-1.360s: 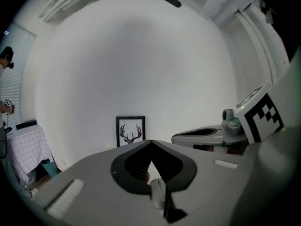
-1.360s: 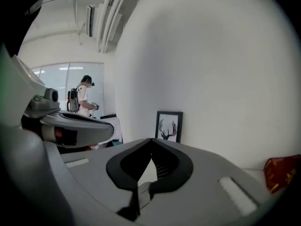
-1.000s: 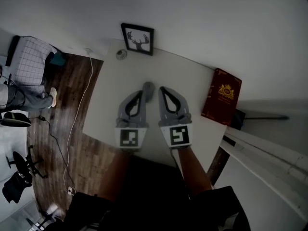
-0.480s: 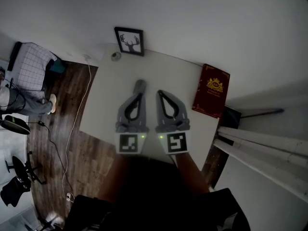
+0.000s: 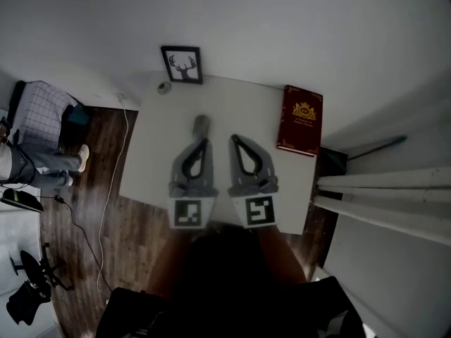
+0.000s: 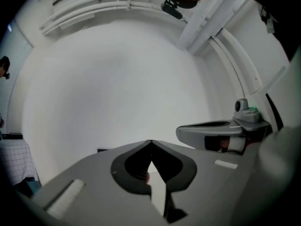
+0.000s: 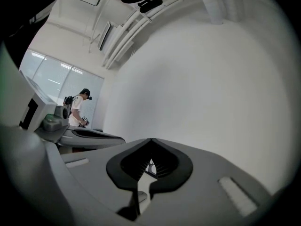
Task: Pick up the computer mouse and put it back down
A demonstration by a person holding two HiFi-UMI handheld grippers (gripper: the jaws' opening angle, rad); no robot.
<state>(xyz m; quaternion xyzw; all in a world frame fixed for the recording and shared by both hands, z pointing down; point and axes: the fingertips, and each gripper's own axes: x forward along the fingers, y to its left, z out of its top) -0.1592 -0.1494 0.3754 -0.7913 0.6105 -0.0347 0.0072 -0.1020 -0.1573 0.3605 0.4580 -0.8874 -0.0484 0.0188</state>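
Two grippers hover side by side over the white surface [image 5: 158, 153], with dark wooden floor [image 5: 106, 210] off to the left. The left gripper [image 5: 202, 141] and the right gripper [image 5: 235, 139] each have their fingers shut tip to tip on nothing. A red book [image 5: 300, 120] lies right of the right fingers. A framed deer picture [image 5: 182, 64] stands well beyond the left fingers. The grey computer mouse [image 5: 201, 124] rests just past the left fingertips.

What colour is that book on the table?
The book is dark red with a gold crest; the head view shows it best.
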